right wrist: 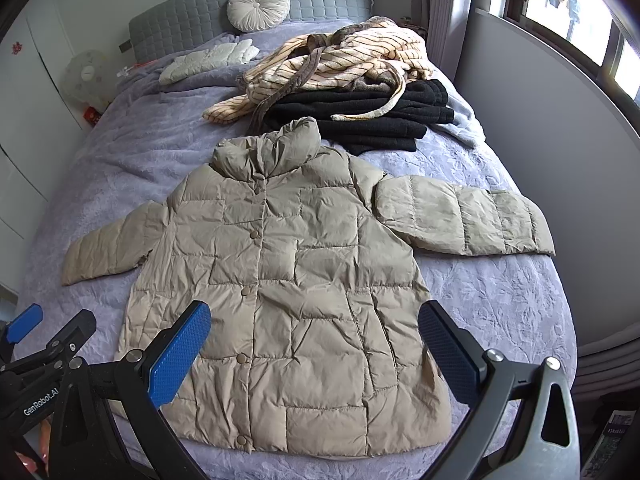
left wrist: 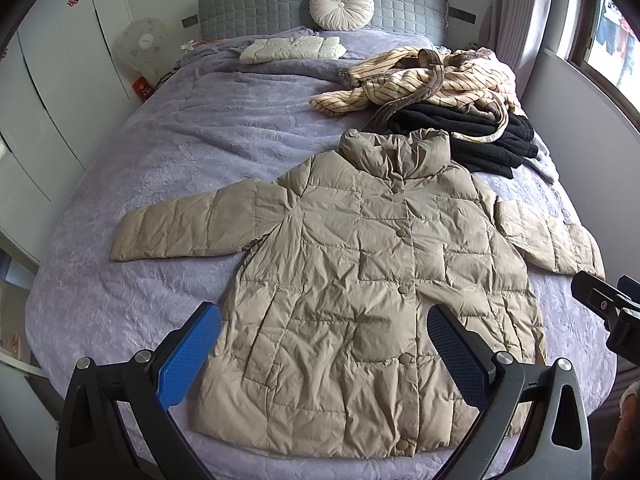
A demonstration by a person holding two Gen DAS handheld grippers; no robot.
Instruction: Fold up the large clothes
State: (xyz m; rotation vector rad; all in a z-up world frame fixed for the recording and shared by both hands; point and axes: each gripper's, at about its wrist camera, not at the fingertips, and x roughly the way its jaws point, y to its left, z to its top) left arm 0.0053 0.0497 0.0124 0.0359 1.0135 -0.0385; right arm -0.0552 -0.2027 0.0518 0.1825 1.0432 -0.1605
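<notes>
Left wrist view: flat puffer jacket (left wrist: 360, 280)

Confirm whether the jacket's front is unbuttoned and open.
No, the beige puffer jacket lies flat on the bed with its front closed along the button line.

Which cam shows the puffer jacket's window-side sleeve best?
Right wrist: the puffer jacket has its window-side sleeve fully in frame, shoulder to cuff, lying on the bed. In the left wrist view the same sleeve sits squeezed at the fisheye edge, with the right gripper just below its cuff.
</notes>
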